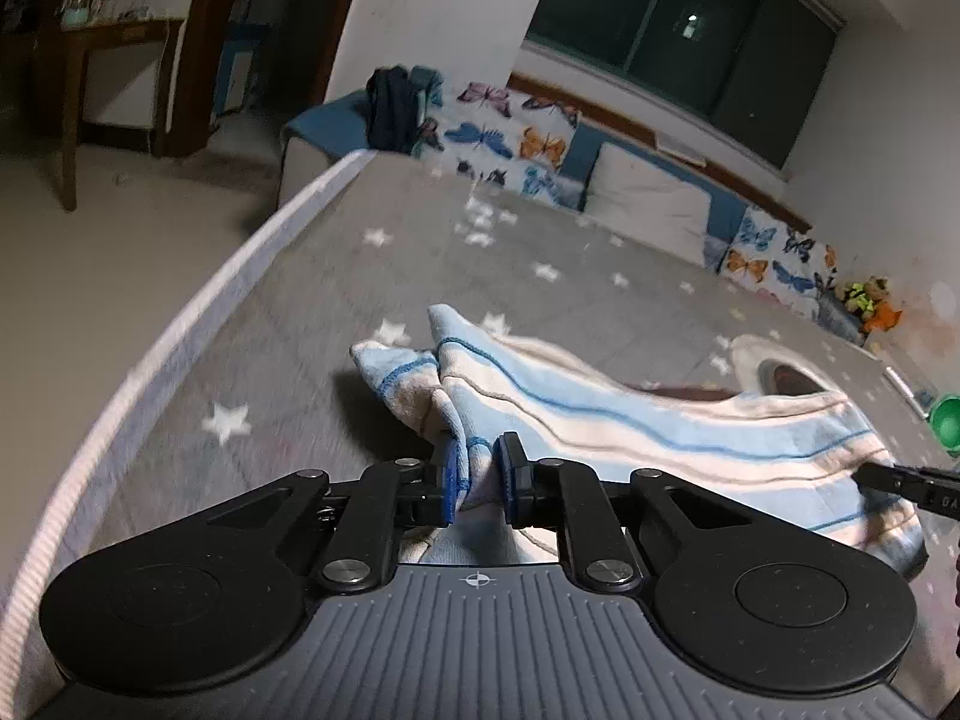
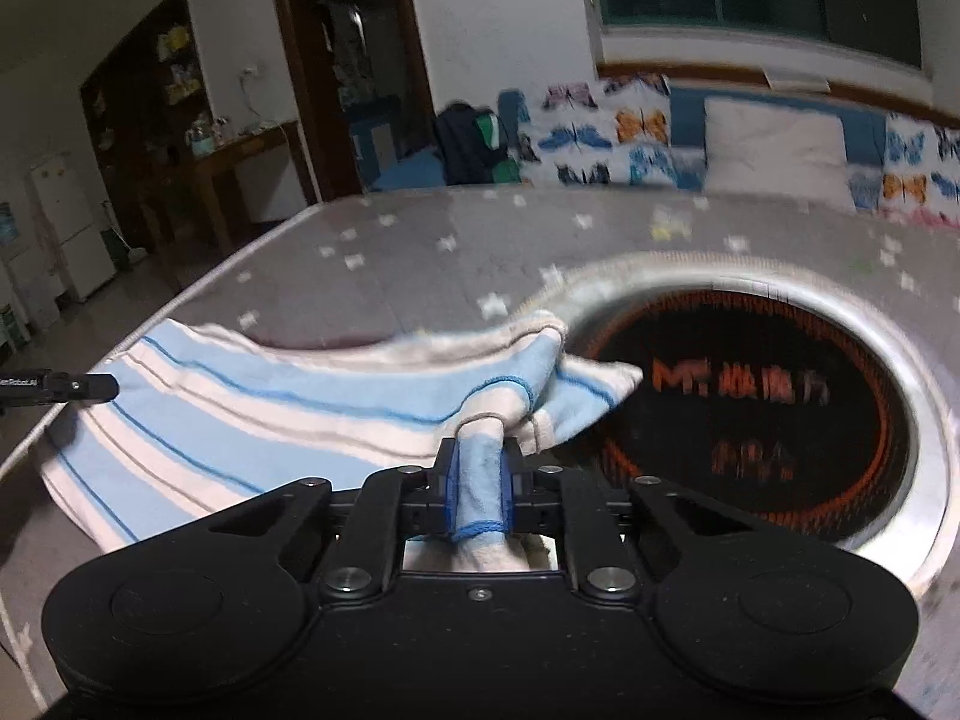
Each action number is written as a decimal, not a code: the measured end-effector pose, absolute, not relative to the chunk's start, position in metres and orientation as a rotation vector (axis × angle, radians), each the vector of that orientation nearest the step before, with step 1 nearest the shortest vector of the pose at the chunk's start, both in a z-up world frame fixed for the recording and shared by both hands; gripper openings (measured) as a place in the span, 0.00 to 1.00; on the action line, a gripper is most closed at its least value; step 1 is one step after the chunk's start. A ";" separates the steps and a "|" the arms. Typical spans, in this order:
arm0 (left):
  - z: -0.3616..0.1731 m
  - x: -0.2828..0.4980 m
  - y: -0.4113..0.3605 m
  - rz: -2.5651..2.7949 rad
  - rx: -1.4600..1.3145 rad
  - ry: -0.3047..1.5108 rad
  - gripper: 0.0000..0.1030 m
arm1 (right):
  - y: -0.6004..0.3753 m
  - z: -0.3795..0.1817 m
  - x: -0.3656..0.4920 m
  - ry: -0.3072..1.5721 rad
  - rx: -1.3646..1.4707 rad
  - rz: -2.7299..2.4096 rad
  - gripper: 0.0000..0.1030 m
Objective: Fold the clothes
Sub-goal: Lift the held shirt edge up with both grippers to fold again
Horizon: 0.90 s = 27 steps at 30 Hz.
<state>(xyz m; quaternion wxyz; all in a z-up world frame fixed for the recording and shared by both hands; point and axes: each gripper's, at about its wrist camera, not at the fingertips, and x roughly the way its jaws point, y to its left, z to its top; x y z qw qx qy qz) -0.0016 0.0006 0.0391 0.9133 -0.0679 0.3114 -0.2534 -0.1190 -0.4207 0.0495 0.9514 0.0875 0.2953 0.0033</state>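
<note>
Left wrist view: the left gripper (image 1: 478, 479), black with blue pads, is seen closed on a bunched corner of a striped cloth of pale blue, cream and thin brown and dark-blue lines (image 1: 648, 420). The pinched fabric is squeezed between the two pads, and two loose corners with blue stitched edges stand up just beyond them. From there the cloth is stretched to the right, sagging slightly, above a grey bed cover printed with white stars (image 1: 312, 300). At the right edge of this view a black fingertip of the other tool is seen against the cloth.

In the right wrist view, the right gripper (image 2: 478, 483) is likewise clamped on the cloth (image 2: 240, 414); a fold of blue fabric with a blue hem is held between its pads and hangs toward the camera. The cloth runs away to the left, where the tip of the left tool is visible at the frame's edge. To the right of the grip, a round dark mat with orange lettering and a pale rim (image 2: 750, 408) lies on the bed cover (image 2: 420, 252); the lettering is too blurred to be read. Butterfly-patterned cushions (image 1: 510, 132) are lined up along the far side of the bed.
</note>
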 end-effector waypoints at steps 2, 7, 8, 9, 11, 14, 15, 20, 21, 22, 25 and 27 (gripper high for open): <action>0.057 -0.003 -0.006 -0.545 -0.119 0.592 0.13 | -0.414 0.065 -0.117 0.575 0.128 0.021 0.14; 0.094 0.009 -0.019 -0.568 -0.101 0.502 0.13 | -0.407 0.103 -0.099 0.509 0.051 0.031 0.13; 0.101 0.012 -0.023 -0.570 -0.093 0.483 0.13 | -0.408 0.110 -0.094 0.496 0.039 0.029 0.13; 0.105 0.015 -0.025 -0.569 -0.088 0.470 0.13 | -0.408 0.118 -0.089 0.483 0.027 0.026 0.13; 0.118 0.026 -0.035 -0.556 -0.065 0.429 0.13 | -0.410 0.125 -0.077 0.472 0.008 0.017 0.13; 0.130 0.052 -0.052 -0.538 -0.048 0.408 0.13 | -0.418 0.112 -0.053 0.504 -0.001 -0.009 0.13; 0.130 0.058 -0.057 -0.529 -0.035 0.405 0.13 | -0.420 0.108 -0.045 0.514 -0.004 -0.017 0.13; 0.113 0.101 -0.087 -0.472 0.042 0.437 0.13 | -0.434 0.086 -0.006 0.567 -0.020 -0.059 0.14; 0.109 0.106 -0.089 -0.466 0.048 0.448 0.13 | -0.436 0.082 0.002 0.578 -0.023 -0.068 0.14; 0.100 0.118 -0.094 -0.457 0.057 0.472 0.13 | -0.439 0.077 0.010 0.588 -0.026 -0.076 0.14; 0.068 0.149 -0.107 -0.427 0.071 0.564 0.14 | -0.447 0.064 0.033 0.620 -0.035 -0.102 0.14; 0.049 0.163 -0.111 -0.388 0.098 0.607 0.16 | -0.452 0.056 0.049 0.641 -0.041 -0.119 0.15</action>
